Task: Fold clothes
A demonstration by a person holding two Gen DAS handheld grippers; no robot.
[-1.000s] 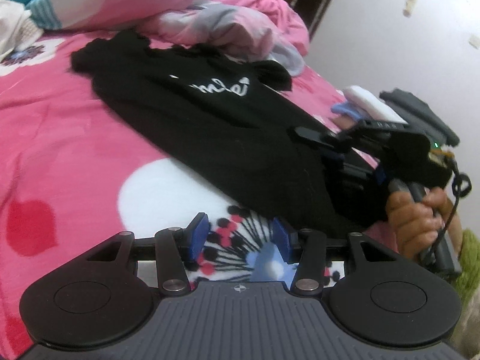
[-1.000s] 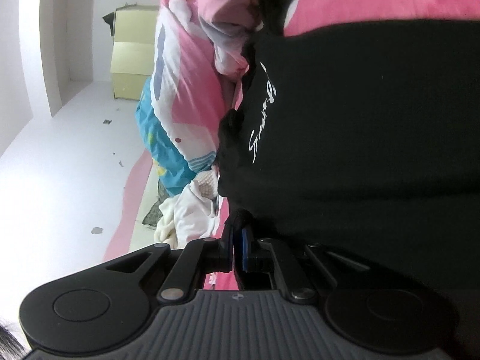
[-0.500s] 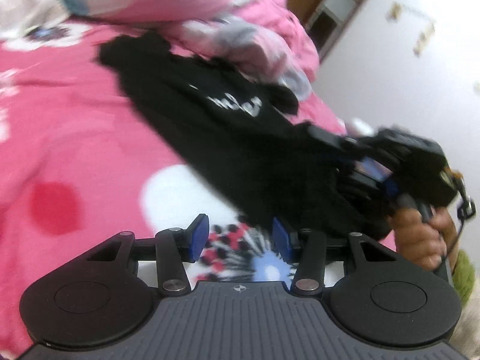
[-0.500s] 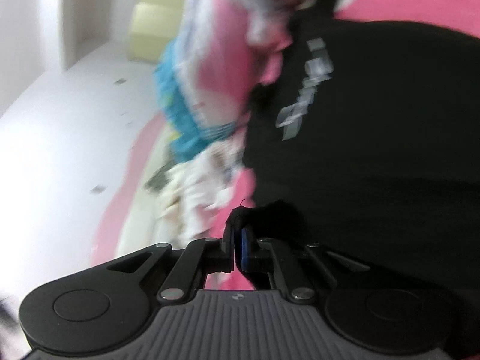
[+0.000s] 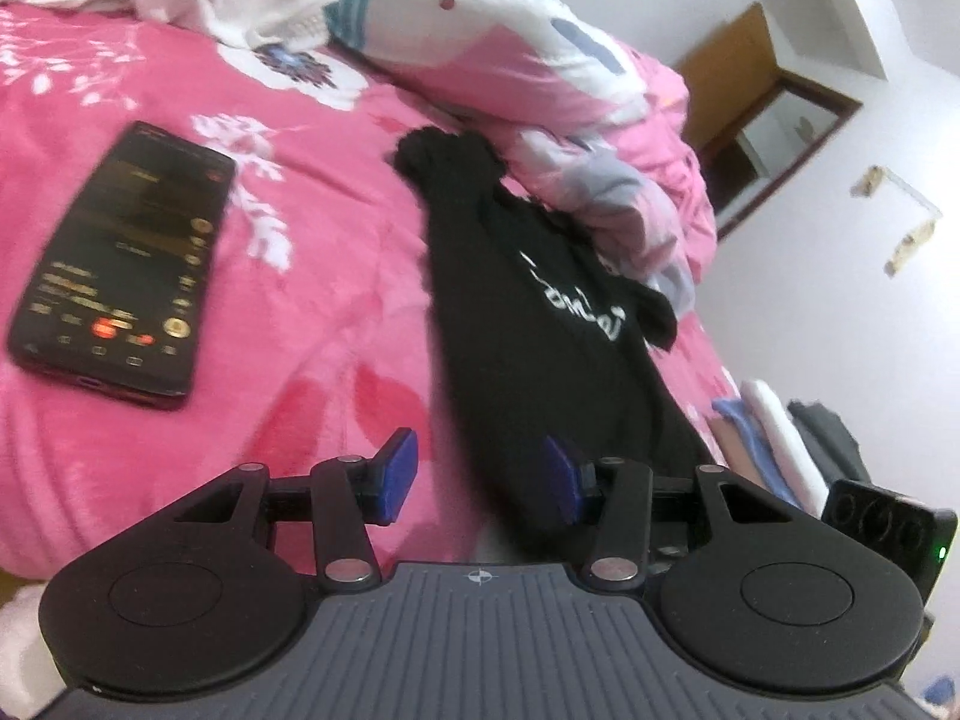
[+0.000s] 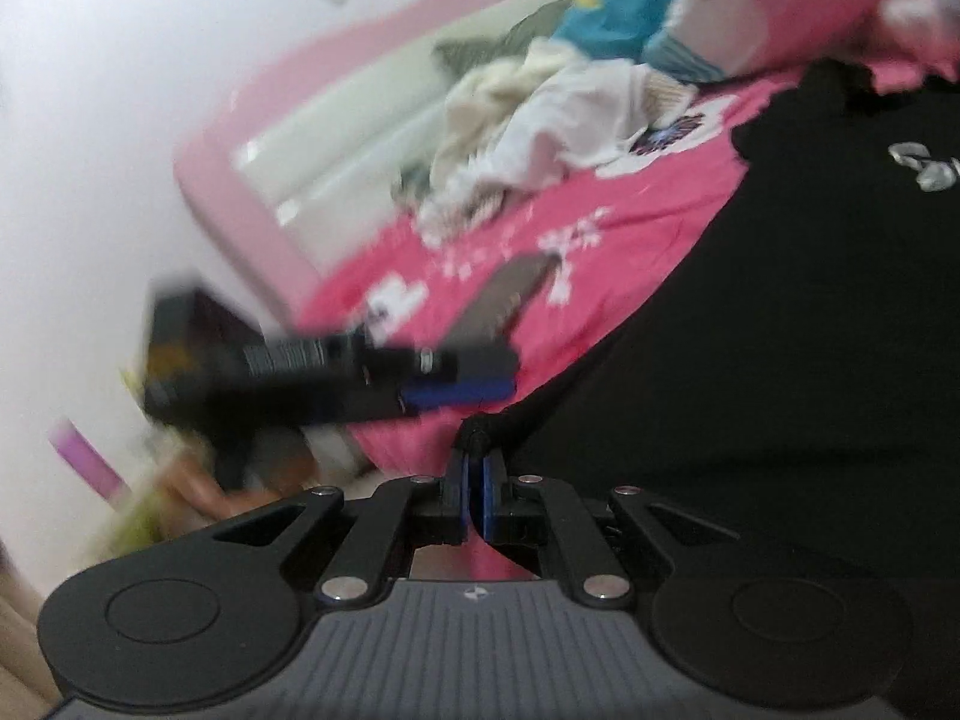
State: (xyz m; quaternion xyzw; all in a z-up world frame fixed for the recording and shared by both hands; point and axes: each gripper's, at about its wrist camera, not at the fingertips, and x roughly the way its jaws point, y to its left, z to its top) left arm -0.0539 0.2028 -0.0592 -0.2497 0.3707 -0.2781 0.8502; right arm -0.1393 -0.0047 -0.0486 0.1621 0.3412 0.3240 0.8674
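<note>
Pink floral bedspread [image 5: 336, 276] under black white-lettered shirt [image 5: 540, 324], hem in right gripper's [image 6: 477, 480] clenched jaws, left gripper's [image 5: 480, 474] jaws released.

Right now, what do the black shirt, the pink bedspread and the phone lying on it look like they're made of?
Black shirt: soft matte knit, probably cotton jersey; it drapes limply and bunches, with white printed lettering.
Pink bedspread: plush, fleece-like fabric, judging by its fuzzy, faintly ribbed surface and flower print.
Phone: a rigid slab with a glossy lit screen, likely glass; whether the frame is metal or plastic cannot be told.
</note>
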